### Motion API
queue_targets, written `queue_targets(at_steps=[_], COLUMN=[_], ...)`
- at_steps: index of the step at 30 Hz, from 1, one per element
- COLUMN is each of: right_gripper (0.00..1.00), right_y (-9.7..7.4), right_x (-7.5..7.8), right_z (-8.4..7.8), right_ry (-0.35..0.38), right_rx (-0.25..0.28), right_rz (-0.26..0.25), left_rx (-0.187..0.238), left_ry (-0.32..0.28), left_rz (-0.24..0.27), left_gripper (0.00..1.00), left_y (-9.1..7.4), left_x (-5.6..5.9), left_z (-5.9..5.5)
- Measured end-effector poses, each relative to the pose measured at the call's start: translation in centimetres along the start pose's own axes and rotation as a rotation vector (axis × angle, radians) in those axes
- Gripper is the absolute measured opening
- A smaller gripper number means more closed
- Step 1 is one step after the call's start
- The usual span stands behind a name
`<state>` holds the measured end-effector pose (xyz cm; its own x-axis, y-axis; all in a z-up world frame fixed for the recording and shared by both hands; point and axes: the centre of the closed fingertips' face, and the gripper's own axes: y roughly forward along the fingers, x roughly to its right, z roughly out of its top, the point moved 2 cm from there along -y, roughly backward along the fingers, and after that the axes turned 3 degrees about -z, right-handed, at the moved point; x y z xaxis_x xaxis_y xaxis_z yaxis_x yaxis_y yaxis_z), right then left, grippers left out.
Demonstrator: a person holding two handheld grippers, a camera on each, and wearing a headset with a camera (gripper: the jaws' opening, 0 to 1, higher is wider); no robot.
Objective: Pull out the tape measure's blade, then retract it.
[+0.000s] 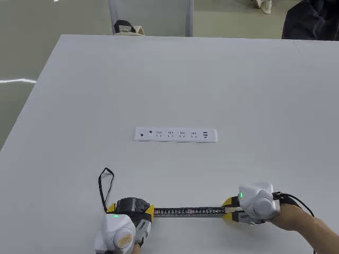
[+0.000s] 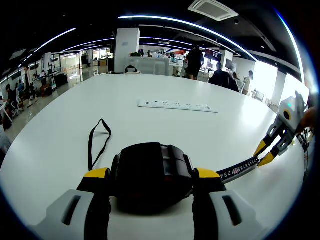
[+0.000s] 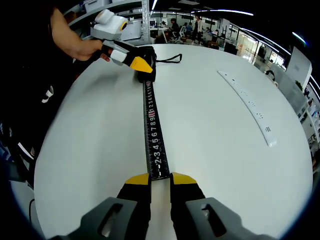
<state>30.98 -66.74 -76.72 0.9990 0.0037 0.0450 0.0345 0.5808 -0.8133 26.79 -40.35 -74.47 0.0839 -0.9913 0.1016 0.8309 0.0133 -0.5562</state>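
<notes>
Left gripper (image 1: 131, 209) clamps the black tape measure case (image 2: 150, 172); right gripper (image 3: 160, 179) pinches its numbered black blade (image 3: 151, 135), stretched over the white worktop (image 1: 212, 84).

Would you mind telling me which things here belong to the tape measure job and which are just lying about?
In the job: tape measure, clamped in the left gripper; blade, pulled out across the table, its end held by the right gripper.
Lying about: power strip, farther back on the table, untouched.
</notes>
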Motion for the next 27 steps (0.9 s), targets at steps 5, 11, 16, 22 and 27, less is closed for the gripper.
queue_targets(at_steps=[5, 11, 16, 22, 27], right_gripper=[0.12, 0.12, 0.12, 0.12, 0.12], right_y=[0.1, 0.4, 0.6, 1.1, 1.3], right_x=[-0.1, -0.1, -0.2, -0.3, -0.3], right_z=[0.4, 0.6, 1.0, 1.4, 1.6], right_ry=[-0.001, -0.002, -0.002, -0.005, -0.004], right_rx=[0.003, 0.004, 0.006, 0.009, 0.011], right_rz=[0.003, 0.005, 0.008, 0.014, 0.017], left_rx=[0.0, 0.001, 0.003, 0.002, 0.003], left_ry=[-0.005, -0.008, -0.011, -0.012, -0.03], left_rz=[0.002, 0.0, -0.002, -0.004, -0.002], left_gripper=[0.63, 0.63, 0.63, 0.63, 0.63], left_y=[0.3, 0.4, 0.3, 0.2, 0.0], left_x=[-0.2, -0.2, -0.3, -0.3, -0.2], left_z=[-0.3, -0.2, -0.3, -0.3, -0.1])
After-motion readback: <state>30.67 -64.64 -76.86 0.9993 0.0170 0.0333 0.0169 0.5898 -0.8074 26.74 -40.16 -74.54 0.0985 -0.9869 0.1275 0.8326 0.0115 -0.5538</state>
